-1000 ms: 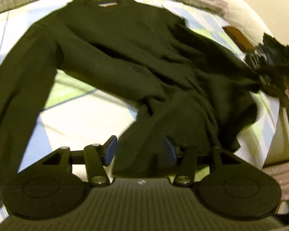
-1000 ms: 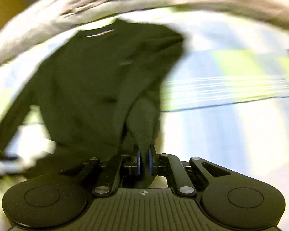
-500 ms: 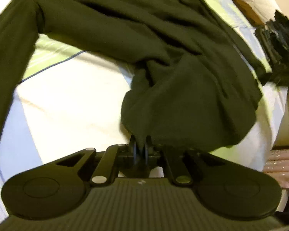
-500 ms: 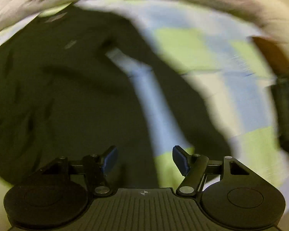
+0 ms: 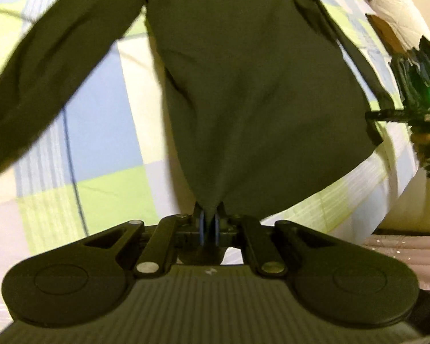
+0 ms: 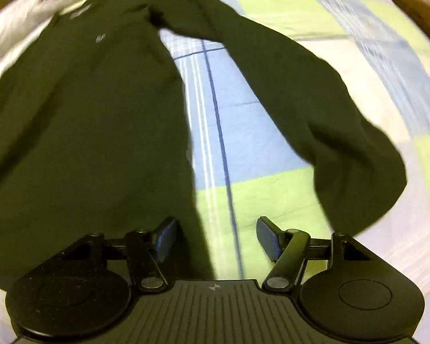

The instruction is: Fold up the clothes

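The left gripper (image 5: 209, 223) pinches the hem of the dark green sweater (image 5: 252, 86), which spreads away over the checked bedsheet (image 5: 100, 132). The right gripper (image 6: 216, 240) has just been opening, jaws apart over the hem's edge, nothing gripped. A small pale chest logo (image 6: 100, 37) is unreadable.
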Action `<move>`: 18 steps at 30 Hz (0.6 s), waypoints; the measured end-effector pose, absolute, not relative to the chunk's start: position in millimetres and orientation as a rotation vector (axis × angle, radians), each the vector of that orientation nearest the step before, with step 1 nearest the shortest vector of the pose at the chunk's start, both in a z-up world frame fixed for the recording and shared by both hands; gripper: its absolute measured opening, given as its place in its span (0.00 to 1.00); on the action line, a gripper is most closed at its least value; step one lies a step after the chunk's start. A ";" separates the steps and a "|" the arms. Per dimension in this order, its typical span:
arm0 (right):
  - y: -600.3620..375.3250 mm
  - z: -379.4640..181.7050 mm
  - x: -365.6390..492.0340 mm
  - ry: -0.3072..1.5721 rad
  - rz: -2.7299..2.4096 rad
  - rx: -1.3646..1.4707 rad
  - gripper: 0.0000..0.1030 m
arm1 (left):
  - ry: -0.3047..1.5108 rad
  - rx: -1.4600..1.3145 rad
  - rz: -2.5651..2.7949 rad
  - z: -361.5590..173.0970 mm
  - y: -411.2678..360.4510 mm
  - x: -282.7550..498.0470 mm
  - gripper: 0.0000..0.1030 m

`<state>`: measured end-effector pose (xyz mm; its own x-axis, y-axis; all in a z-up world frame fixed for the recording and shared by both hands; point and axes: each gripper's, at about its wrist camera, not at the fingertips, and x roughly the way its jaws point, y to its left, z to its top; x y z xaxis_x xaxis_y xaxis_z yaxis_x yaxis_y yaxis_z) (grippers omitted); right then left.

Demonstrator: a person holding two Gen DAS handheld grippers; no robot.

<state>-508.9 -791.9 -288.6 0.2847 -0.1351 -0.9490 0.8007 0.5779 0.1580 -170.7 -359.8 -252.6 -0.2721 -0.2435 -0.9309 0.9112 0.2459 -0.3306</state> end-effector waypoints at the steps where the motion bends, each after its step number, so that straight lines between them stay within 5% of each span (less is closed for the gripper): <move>1: -787.1 -285.8 -508.0 1.110 -0.679 0.741 0.63 | 1.395 0.681 -1.291 -257.4 -359.0 -171.8 0.04; 3: -771.7 -284.8 -502.9 1.145 -0.610 0.723 0.58 | 1.400 0.680 -1.269 -266.5 -356.5 -172.1 0.04; 5: -753.2 -285.9 -495.9 1.210 -0.584 0.639 0.19 | 1.398 0.683 -1.251 -270.2 -353.0 -171.5 0.04; 7: -752.7 -281.5 -496.5 1.240 -0.559 0.641 0.05 | 1.379 0.695 -1.282 -259.7 -349.6 -174.1 0.04; 13: -737.4 -213.6 -527.9 1.327 -0.552 0.557 0.04 | 1.393 0.708 -1.344 -214.3 -320.1 -196.4 0.04; 18: -697.2 -219.9 -567.2 1.450 -0.577 0.576 0.04 | 1.554 0.680 -1.243 -250.5 -278.8 -222.7 0.13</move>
<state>-567.2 -697.2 -219.9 0.0390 -0.0155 -0.9991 0.6750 0.7376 0.0149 -222.7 -278.8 -250.5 -0.3494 -0.1491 -0.9250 0.8696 0.3160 -0.3794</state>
